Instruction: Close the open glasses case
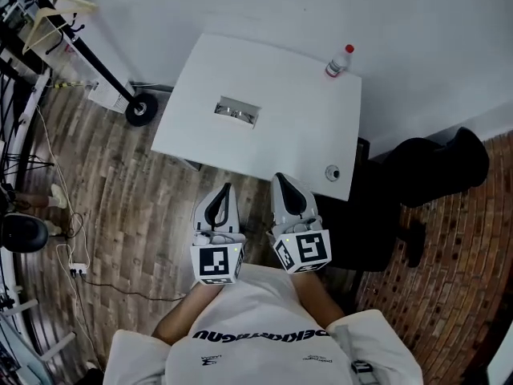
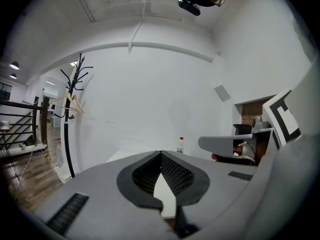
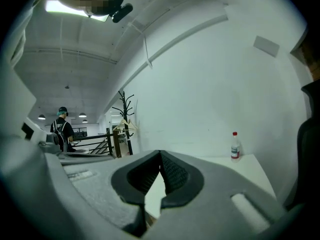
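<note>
Two sets of jaws pinched together on nothing, left gripper (image 1: 225,189) and right gripper (image 1: 281,178) side by side just below centre frame, at the white table's (image 1: 288,127) near edge, open glasses case (image 1: 236,111) mid-table above them, well apart from both, bottle (image 1: 339,61) at the table's upper right corner.

A grey rectangular glasses case (image 1: 236,111) lies open on the white desk (image 1: 304,135), its two halves spread flat side by side with the pale insides facing up. It sits in the desk's left half, roughly midway between the far and near edges.
</note>
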Available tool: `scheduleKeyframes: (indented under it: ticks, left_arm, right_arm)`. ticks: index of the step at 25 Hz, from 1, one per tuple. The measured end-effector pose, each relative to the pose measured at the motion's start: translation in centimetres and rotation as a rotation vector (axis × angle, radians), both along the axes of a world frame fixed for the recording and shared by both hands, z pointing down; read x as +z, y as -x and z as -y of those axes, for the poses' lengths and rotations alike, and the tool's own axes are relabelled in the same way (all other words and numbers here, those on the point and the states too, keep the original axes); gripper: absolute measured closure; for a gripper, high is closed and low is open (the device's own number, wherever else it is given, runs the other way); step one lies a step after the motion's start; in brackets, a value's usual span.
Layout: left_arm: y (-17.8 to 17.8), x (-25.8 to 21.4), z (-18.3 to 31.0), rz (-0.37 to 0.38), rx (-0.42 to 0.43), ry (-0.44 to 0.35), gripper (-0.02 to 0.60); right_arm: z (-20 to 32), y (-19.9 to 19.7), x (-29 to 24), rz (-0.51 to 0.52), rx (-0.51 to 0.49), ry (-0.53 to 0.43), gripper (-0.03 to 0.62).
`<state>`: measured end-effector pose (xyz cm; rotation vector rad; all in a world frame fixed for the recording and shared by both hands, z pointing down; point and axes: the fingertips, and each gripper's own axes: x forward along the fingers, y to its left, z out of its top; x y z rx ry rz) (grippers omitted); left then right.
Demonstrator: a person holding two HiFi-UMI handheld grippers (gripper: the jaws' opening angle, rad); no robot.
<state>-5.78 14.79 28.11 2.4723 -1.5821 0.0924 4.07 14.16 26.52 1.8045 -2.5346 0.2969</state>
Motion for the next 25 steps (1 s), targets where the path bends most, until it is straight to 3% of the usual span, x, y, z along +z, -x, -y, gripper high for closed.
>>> scheduleKeyframes:
  ticks: [13,25]
  left_arm:
    - [1.6,1.0,12.7,-0.028,0.096,0.019,0.584]
    - [1.0,3.9,18.1,-0.047,0.112,0.098,0.584]
  right_arm:
    - [12.2,1.3,1.7,-0.023,0.097,0.059,0.594]
    - [17.7,0.8,4.5,-0.018,0.106,0.120,0.594]
